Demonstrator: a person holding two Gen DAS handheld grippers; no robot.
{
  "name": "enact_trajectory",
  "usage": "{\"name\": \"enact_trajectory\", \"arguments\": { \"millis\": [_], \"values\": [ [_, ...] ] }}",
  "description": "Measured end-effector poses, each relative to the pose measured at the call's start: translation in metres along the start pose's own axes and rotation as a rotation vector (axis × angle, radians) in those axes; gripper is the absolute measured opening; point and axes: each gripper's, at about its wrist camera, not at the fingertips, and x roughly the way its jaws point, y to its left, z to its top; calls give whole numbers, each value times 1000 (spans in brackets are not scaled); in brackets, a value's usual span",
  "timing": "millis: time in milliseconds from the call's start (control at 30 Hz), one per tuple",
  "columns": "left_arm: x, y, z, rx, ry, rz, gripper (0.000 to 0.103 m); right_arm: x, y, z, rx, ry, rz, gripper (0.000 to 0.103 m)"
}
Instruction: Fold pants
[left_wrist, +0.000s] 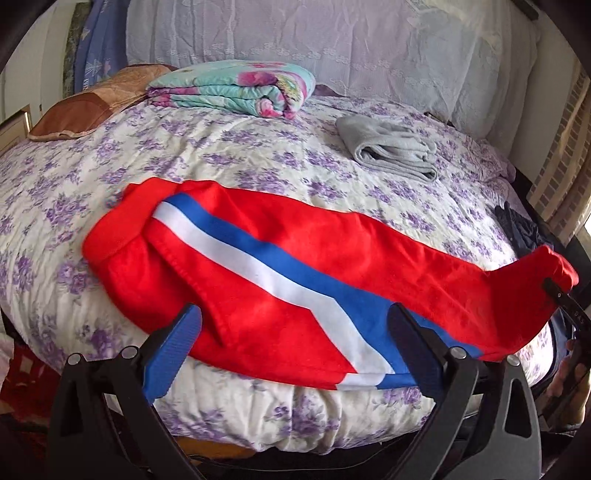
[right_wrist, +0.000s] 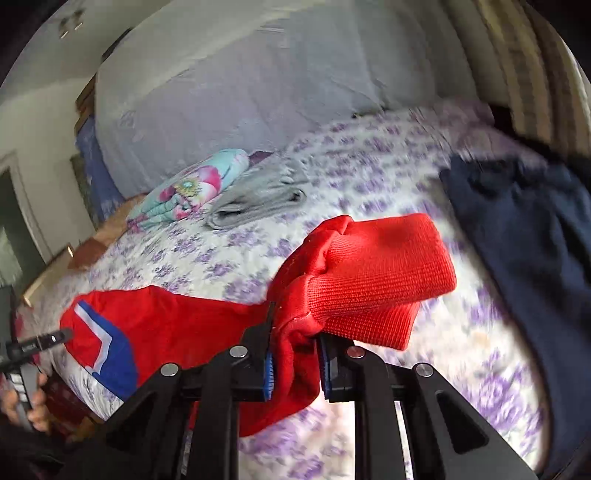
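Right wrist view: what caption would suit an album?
Right tool pinches the red pants by the ribbed cuffs above the floral bed.

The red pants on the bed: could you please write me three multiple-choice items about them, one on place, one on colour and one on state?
1. Where does the folded grey garment lie relative to the red pants?
A. Beyond them, farther up the bed
B. Underneath them
C. On the floor

2. What colours is the stripe on the pants?
A. Green and yellow
B. White and blue
C. Black only

3. What is the right claw doing?
A. Hanging open over bare bedding
B. Holding the grey garment
C. Shut on the pants near the ribbed cuffs

Answers: 1 A, since the grey garment sits past the pants toward the headboard. 2 B, as white and blue bands run side by side. 3 C, because red fabric is pinched between its pads while the left claw is open.
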Motion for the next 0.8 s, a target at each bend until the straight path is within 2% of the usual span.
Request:
{"name": "enact_trajectory", "arguments": {
  "millis": [67,133,167,200,267,300,367,467,533,633,700,800],
  "values": [
    [-9,11,1,-26,-21,3,98,13,56,19,-169,36,16,19],
    [-17,19,1,-48,-41,13,98,33,112,20,-295,87,87,20],
    [-20,23,-1,-59,-48,15,98,48,140,13,-367,136,114,27],
    [-23,27,-3,-69,-52,18,98,64,167,0,-449,199,153,46],
    [-25,34,-7,-86,-53,28,98,90,201,-30,-559,289,208,71],
    [-26,38,-10,-93,-50,31,98,95,208,-40,-580,309,208,71],
    [-28,46,-14,-100,-49,42,98,85,206,-42,-567,270,239,71],
    [-26,56,-17,-104,-40,55,98,59,187,-21,-482,209,346,71],
    [-23,62,-17,-112,-32,54,98,49,178,-11,-449,198,386,71],
    [-19,68,-17,-136,-28,48,98,54,179,-7,-467,218,374,68],
    [-17,73,-17,-159,-21,35,98,68,187,-10,-506,243,353,57],
    [-16,76,-19,-174,-11,41,98,97,201,-21,-567,322,298,48]
  ]
}}
